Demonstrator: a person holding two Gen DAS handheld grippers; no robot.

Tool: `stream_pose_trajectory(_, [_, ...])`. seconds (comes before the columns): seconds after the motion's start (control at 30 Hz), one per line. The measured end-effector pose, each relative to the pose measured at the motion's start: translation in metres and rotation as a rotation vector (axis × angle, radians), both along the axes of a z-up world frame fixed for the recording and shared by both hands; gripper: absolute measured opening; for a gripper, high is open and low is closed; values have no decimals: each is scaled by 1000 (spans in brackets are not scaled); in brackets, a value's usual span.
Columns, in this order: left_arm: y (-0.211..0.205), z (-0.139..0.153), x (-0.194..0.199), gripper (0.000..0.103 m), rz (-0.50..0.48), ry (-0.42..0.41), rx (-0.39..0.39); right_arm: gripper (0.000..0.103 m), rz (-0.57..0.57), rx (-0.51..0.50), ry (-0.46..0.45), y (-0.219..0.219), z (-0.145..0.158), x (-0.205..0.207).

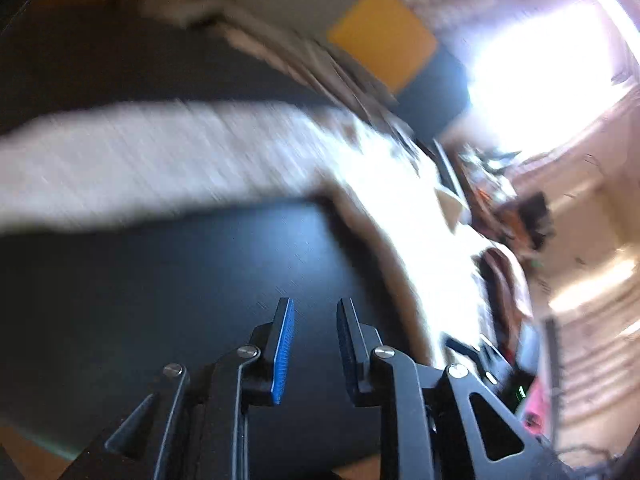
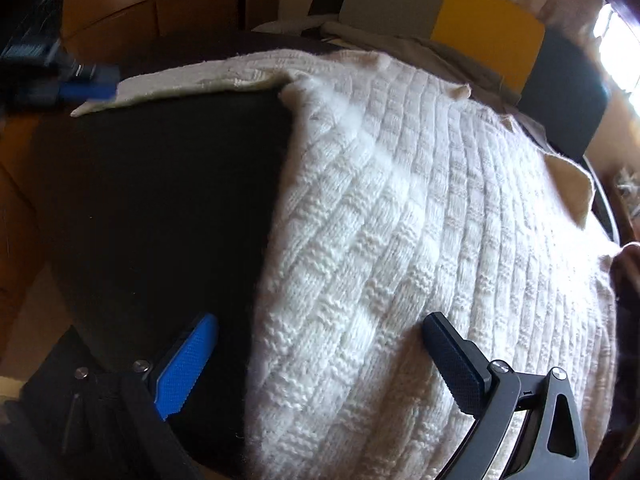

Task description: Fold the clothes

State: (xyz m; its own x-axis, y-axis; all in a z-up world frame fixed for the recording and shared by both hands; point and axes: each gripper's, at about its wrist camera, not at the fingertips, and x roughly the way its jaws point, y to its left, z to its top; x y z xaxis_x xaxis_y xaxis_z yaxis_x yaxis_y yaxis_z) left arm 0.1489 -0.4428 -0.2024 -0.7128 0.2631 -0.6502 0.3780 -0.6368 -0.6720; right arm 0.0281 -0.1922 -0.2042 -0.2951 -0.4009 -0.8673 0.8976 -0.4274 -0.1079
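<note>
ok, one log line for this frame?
left gripper: open, empty, above table | right gripper: open, straddling sweater edge | sleeve: spread out

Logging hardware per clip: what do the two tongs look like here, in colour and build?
Both are black metal linkage frames with silver pivot screws and triangular cut-outs. On the left tongs and the right tongs, one finger carries a ribbed bright blue pad, the other a dark textured pad. No cables, sleeves or lettering show clearly.
</note>
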Motion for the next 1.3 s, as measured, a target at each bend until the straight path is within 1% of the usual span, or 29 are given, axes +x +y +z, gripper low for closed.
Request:
stream_pose_trajectory(0.03, [11, -5, -1, 22, -16, 11, 32, 87, -4, -9, -14, 0, 2, -3])
stream_pose_trajectory(0.07, [23, -10, -3, 22, -32, 21, 64, 69, -9, -19, -33, 0, 5, -7])
stream_pose_trajectory(0.1, [34, -12, -1, 22, -43, 29, 86, 59, -26, -32, -69, 0, 8, -15])
stream_pose_trajectory(0.13, [47, -13, 1, 23, -51, 36, 104, 46, -42, -46, -106, 0, 11, -23])
stream_pose_trajectory(0.17, [57, -13, -3, 23, -61, 35, 105, 34, -61, -64, -148, 1, 14, -31])
stream_pose_trajectory(0.2, [66, -14, -10, 23, -69, 35, 101, 28, -99, -114, -226, 5, 17, -46])
stream_pose_trajectory(0.23, [74, -15, -16, 23, -77, 36, 97, 22, -160, -193, -341, 14, 21, -68])
stream_pose_trajectory(0.3, [86, -9, -16, 23, -97, 53, 94, 21, -256, -345, -495, 34, 25, -104])
stream_pose_trajectory(0.37, [94, -7, -24, 25, -108, 55, 92, 21, -353, -486, -604, 58, 30, -137])
stream_pose_trajectory(0.47, [104, -6, -40, 26, -120, 54, 90, 21, -479, -600, -703, 85, 21, -177])
stream_pose_trajectory(0.53, [111, -6, -51, 27, -129, 54, 89, 21, -547, -606, -726, 96, 5, -198])
stream_pose_trajectory(0.63, [113, -3, -69, 28, -117, 68, 87, 21, -601, -616, -796, 106, -22, -214])
stream_pose_trajectory(0.67, [114, -2, -77, 28, -113, 71, 81, 18, -613, -629, -823, 110, -31, -217])
stream_pose_trajectory(0.73, [116, 0, -95, 30, -122, 73, 86, 17, -611, -664, -857, 115, -42, -221])
stream_pose_trajectory(0.83, [124, 3, -124, 33, -156, 90, 144, 17, -563, -703, -872, 116, -47, -221])
stream_pose_trajectory(0.97, [140, 0, -157, 36, -190, 105, 159, 16, -504, -758, -892, 124, -52, -219])
stream_pose_trajectory(1.07, [151, -7, -171, 37, -186, 79, 204, 16, -466, -793, -896, 128, -54, -216])
stream_pose_trajectory(1.2, [161, -15, -183, 37, -180, 46, 272, 16, -453, -818, -917, 149, -52, -215])
stream_pose_trajectory(1.23, [163, -16, -184, 33, -187, 38, 276, 16, -458, -819, -929, 151, -52, -216])
stream_pose_trajectory(1.27, [166, -15, -185, 21, -195, 32, 272, 16, -463, -820, -941, 152, -51, -217])
stream_pose_trajectory(1.3, [169, -15, -186, 18, -202, 26, 267, 16, -467, -821, -953, 153, -51, -219])
